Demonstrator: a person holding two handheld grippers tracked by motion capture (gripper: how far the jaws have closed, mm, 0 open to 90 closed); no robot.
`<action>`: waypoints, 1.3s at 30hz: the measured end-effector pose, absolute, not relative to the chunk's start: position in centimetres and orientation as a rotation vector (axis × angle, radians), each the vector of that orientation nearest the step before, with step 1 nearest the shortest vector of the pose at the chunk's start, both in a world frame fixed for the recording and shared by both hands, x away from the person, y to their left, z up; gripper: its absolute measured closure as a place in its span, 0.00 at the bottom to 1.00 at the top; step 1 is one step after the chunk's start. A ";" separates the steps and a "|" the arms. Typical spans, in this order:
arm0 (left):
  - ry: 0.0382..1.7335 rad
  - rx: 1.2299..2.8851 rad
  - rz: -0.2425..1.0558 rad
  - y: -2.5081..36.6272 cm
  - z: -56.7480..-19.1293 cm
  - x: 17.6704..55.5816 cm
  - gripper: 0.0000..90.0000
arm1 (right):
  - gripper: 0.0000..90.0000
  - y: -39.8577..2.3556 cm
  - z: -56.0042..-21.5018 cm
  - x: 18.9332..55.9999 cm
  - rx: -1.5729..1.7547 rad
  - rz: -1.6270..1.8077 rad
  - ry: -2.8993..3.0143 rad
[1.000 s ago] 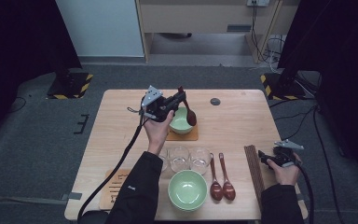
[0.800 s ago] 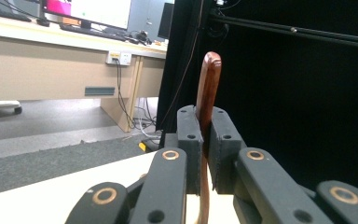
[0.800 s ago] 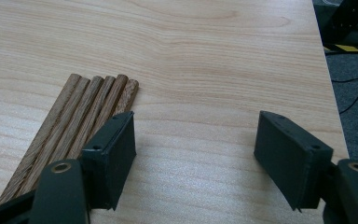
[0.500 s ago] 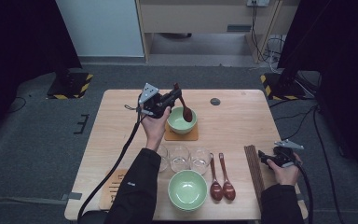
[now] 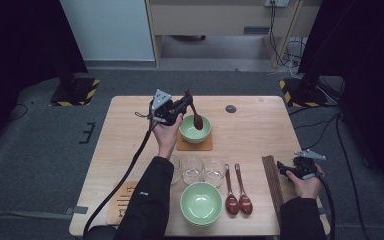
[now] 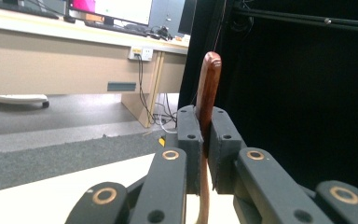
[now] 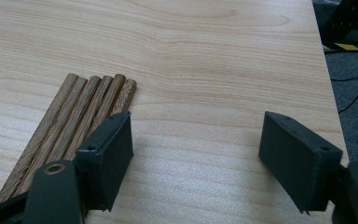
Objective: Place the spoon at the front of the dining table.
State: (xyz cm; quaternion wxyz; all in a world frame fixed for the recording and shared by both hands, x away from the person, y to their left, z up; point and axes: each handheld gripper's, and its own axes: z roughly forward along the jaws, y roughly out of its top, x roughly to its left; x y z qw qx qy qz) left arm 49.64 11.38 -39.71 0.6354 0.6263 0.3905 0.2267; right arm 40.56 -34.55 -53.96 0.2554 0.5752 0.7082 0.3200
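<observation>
My left gripper [image 5: 186, 102] is shut on the handle of a dark red-brown wooden spoon [image 5: 197, 120]. The spoon slants down, its scoop end inside the pale green bowl [image 5: 186, 134] on the square wooden coaster [image 5: 195, 146] at mid-table. In the left gripper view the spoon handle [image 6: 208, 88] sticks up between the pressed fingers of the left gripper [image 6: 205, 140]. My right gripper [image 5: 281, 168] rests near the table's right front, beside a row of wooden chopsticks [image 5: 271, 182]. The right gripper [image 7: 196, 158] stands open over bare wood with its jaws just widened and nothing between them; the chopsticks [image 7: 74, 121] lie by one jaw.
Three clear glasses [image 5: 192, 169] stand in a row before the coaster. A second green bowl [image 5: 200, 202] sits at the front, with two more dark spoons [image 5: 237, 192] to its right. A slatted wooden piece [image 5: 121, 202] lies front left, and a small dark disc [image 5: 230, 108] at the back.
My left gripper has shifted a little left and down with the spoon; the scoop end has gone from the bowl's right rim to inside the bowl. The right hand has stayed put.
</observation>
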 end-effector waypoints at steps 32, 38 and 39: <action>0.988 1.497 0.531 12.1 -43.6 51.8 0.94 | 0.26 -34.5 -54.0 40.6 1.559 0.869 1.931; 0.981 1.536 0.535 11.9 -44.1 51.7 0.94 | 0.25 -34.5 -54.0 40.6 1.559 0.869 1.934; 0.979 1.539 0.532 11.8 -44.2 51.7 0.94 | 0.24 -34.5 -54.0 40.6 1.557 0.869 1.937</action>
